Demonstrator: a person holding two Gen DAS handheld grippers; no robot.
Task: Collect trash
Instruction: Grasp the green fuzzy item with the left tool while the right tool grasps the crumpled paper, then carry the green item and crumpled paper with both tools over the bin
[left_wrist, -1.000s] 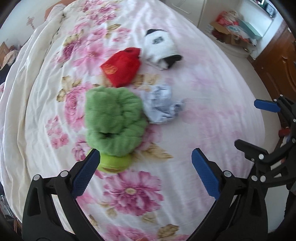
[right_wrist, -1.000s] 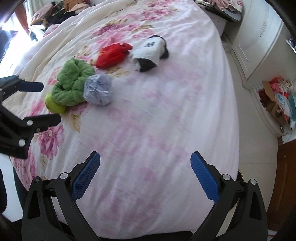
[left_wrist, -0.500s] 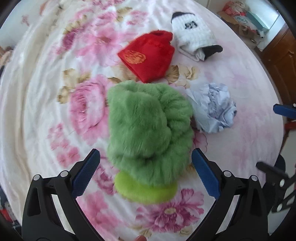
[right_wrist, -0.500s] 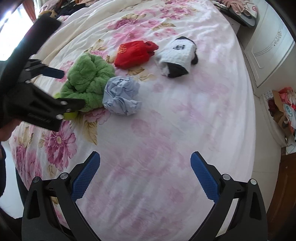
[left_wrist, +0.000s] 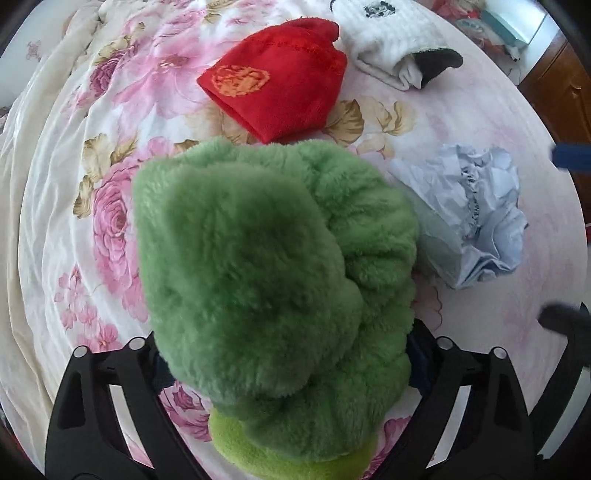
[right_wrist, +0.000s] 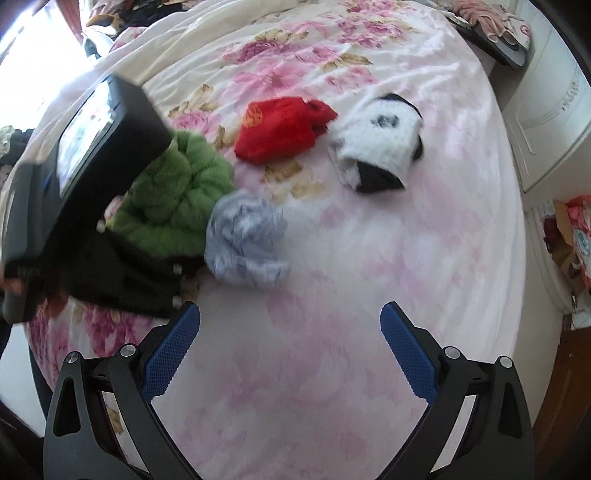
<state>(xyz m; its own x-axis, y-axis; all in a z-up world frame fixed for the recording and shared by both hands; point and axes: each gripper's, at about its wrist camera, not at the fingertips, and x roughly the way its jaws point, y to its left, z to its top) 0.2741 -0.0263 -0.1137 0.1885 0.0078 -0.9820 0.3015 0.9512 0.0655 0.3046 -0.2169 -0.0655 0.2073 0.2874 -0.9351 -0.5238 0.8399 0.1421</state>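
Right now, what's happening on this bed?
A person with two handheld grippers is working over a floral bedspread. The left gripper is down around the fluffy green item, its jaws on either side; whether they have closed is hidden. The right gripper hovers open over bare sheet. The crumpled paper ball, red sock and white sock lie untouched.

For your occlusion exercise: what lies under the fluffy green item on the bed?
A lime-green edge shows beneath the fluffy green item; the rest is covered, so I cannot identify it.

No legible text anywhere.
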